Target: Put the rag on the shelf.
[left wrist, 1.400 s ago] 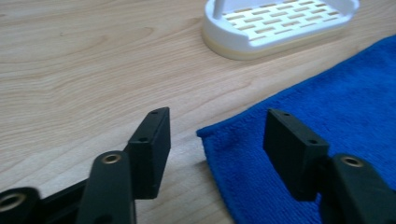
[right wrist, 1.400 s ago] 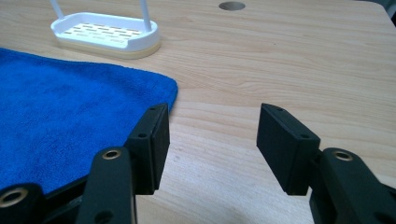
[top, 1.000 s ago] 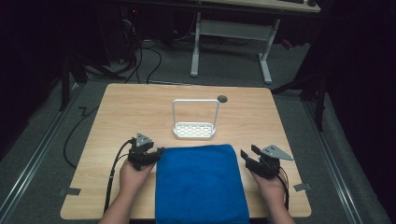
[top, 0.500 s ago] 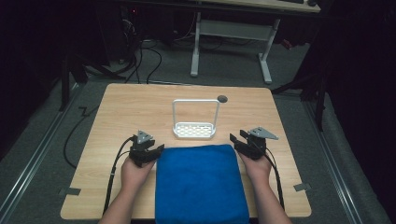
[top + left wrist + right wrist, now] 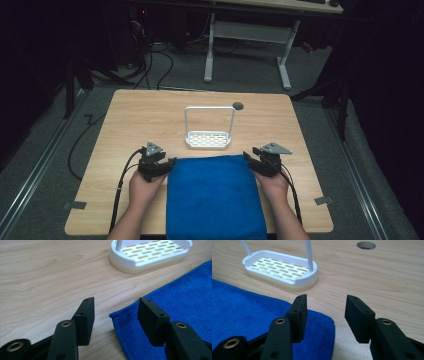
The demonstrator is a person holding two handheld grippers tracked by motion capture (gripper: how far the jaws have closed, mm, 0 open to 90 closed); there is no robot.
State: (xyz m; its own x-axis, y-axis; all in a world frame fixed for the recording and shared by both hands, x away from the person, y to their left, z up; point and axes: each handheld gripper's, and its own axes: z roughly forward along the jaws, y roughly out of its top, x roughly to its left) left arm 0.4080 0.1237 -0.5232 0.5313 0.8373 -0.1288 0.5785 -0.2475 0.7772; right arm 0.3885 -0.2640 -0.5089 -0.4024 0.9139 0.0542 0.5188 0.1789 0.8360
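We held the left claw (image 5: 169, 162) and right claw (image 5: 248, 159) wide open and empty, straddling the blue cloth's (image 5: 214, 200) far corners; the white rack (image 5: 208, 139) stood at 12 o'clock on the desk (image 5: 125, 125).

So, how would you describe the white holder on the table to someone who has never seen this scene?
Start at the light wooden table and look just beyond the far edge of the flat blue cloth. There stands a small white plastic tray with a slotted floor. Its tall, thin hoop handle sets it apart.
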